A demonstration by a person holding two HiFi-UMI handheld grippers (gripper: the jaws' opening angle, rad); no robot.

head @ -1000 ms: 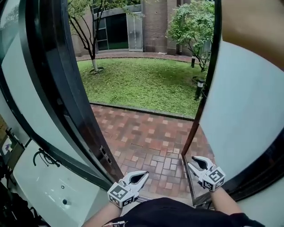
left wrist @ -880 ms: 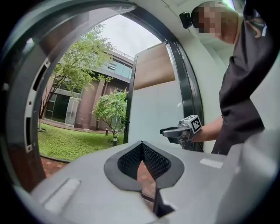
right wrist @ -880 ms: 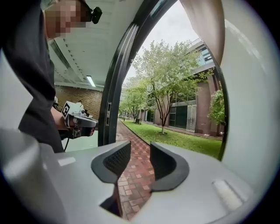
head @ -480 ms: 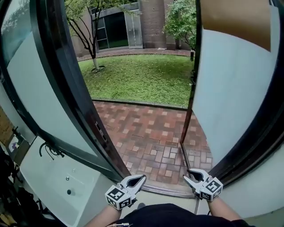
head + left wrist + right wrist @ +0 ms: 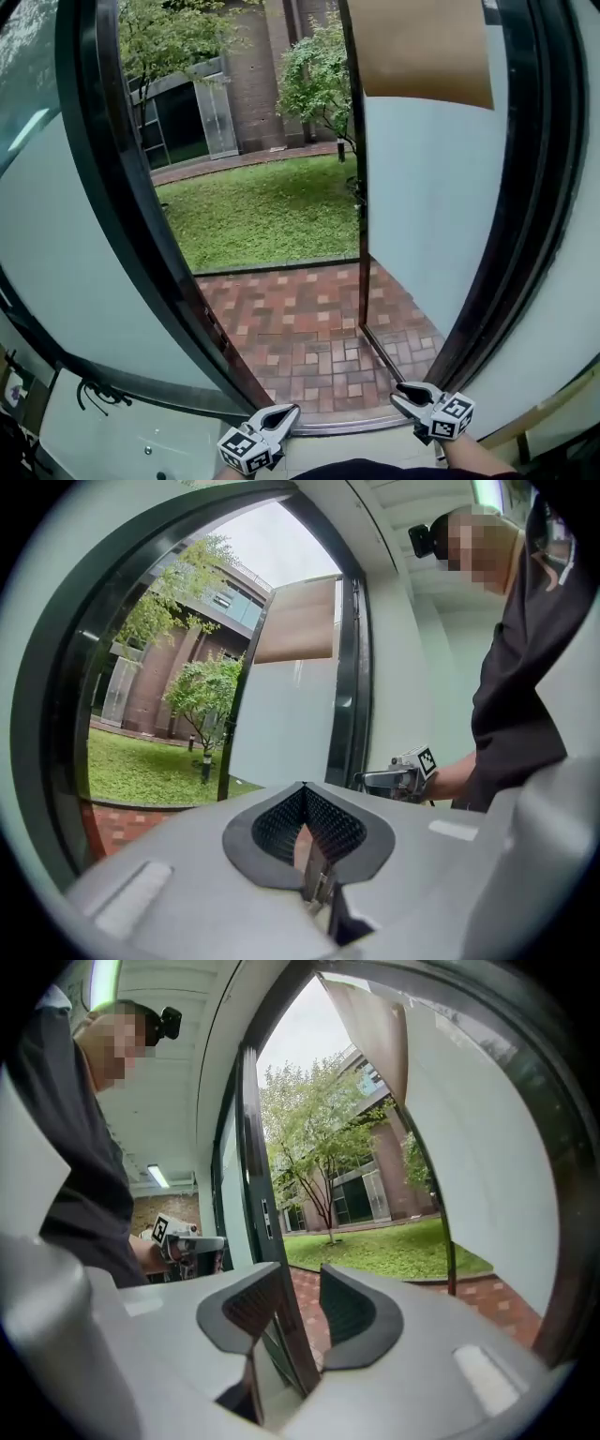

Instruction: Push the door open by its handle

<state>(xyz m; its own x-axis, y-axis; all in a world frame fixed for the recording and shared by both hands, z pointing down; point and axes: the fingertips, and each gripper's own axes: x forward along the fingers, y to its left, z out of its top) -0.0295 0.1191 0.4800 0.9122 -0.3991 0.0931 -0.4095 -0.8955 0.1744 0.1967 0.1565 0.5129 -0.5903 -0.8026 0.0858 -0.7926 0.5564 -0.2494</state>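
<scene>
The doorway stands open onto a brick path point(image 5: 309, 347). The left door leaf point(image 5: 56, 281), frosted glass in a black frame, swings off to the left; its edge carries a latch plate point(image 5: 217, 328). The right frosted leaf point(image 5: 422, 206) stands at the right. A black lever-like shape point(image 5: 94, 394) shows low on the left panel; I cannot tell whether it is the handle. My left gripper point(image 5: 286, 412) hangs low by the threshold, its tips together and empty. My right gripper point(image 5: 401, 397) hangs low near the right leaf, its jaws closing with nothing between them. Neither touches a door.
Beyond the path lie a lawn point(image 5: 262, 216), trees and a brick building point(image 5: 253, 75). A brown paper sheet point(image 5: 422, 47) covers the top of the right leaf. A metal threshold strip point(image 5: 337, 427) runs between the grippers. The person's dark clothing fills the bottom edge.
The view has tilted up and right. Both grippers have sunk to the bottom of the frame. The right leaf's edge now sits further left, so the visible opening is narrower.
</scene>
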